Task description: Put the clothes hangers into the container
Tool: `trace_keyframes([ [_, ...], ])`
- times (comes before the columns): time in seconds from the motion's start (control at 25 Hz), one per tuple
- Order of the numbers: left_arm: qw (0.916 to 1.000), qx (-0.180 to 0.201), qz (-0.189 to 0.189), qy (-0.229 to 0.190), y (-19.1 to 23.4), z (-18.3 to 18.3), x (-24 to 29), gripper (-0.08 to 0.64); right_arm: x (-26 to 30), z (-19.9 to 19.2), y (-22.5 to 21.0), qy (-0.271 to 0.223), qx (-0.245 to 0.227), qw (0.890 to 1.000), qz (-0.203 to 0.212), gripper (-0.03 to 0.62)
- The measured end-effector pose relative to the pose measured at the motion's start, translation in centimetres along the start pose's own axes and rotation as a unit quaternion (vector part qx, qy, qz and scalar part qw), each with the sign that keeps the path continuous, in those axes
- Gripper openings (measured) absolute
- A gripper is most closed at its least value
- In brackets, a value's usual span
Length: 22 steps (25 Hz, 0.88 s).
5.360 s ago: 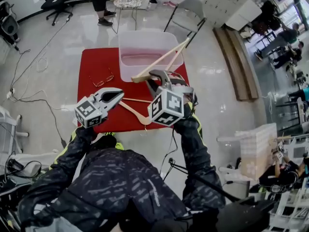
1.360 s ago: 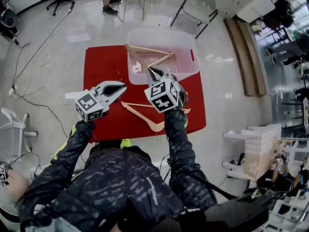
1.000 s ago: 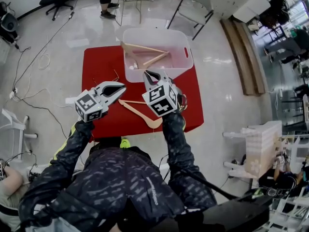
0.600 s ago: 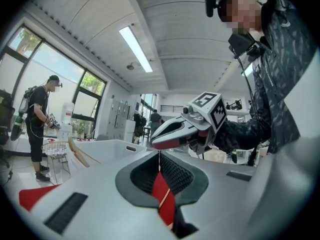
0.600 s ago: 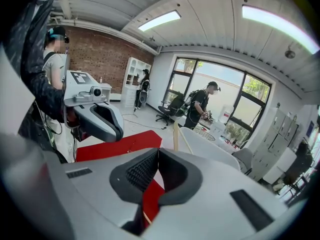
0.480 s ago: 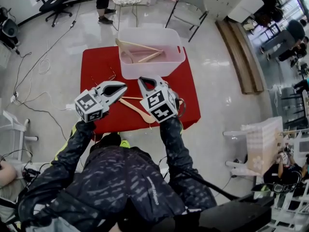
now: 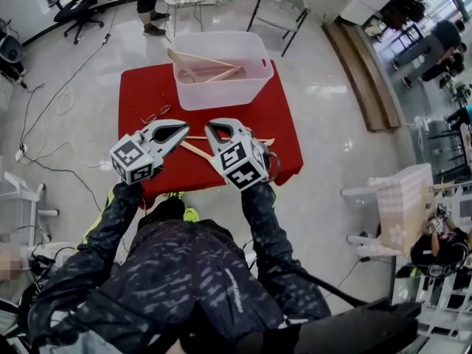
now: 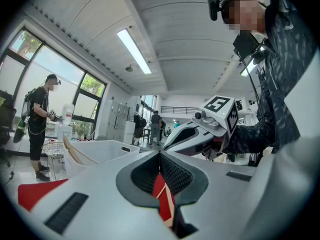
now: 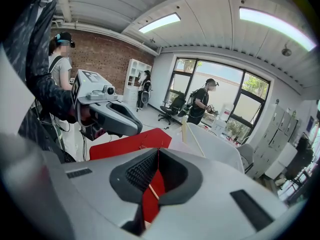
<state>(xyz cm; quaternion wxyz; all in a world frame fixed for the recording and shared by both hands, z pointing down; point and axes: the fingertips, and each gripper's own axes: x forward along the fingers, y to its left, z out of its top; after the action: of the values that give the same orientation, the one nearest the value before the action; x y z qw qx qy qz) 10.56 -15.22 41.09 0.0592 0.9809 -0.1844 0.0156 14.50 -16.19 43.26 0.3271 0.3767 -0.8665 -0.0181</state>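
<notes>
Red-clothed bench carried the container, with hangers already inside. Left tool and right tool hovered pinched shut, empty, over the remaining hanger, seemingly lying flat. A shut tool coming down could shove it off the edge.

No word, brand, number or sign can be read in any view. The marker cube on the left gripper and the second cube on the right gripper carry only black-and-white square code patterns.
</notes>
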Motion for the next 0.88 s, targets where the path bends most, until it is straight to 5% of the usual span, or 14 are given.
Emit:
trace_keyframes([
  [0.88, 0.9992, -0.034, -0.013, 0.019, -4.5, -4.4, 0.6, 0.012, -2.9, -8.7, 3.9, 0.041, 0.045, 0.998, -0.002, 0.015],
])
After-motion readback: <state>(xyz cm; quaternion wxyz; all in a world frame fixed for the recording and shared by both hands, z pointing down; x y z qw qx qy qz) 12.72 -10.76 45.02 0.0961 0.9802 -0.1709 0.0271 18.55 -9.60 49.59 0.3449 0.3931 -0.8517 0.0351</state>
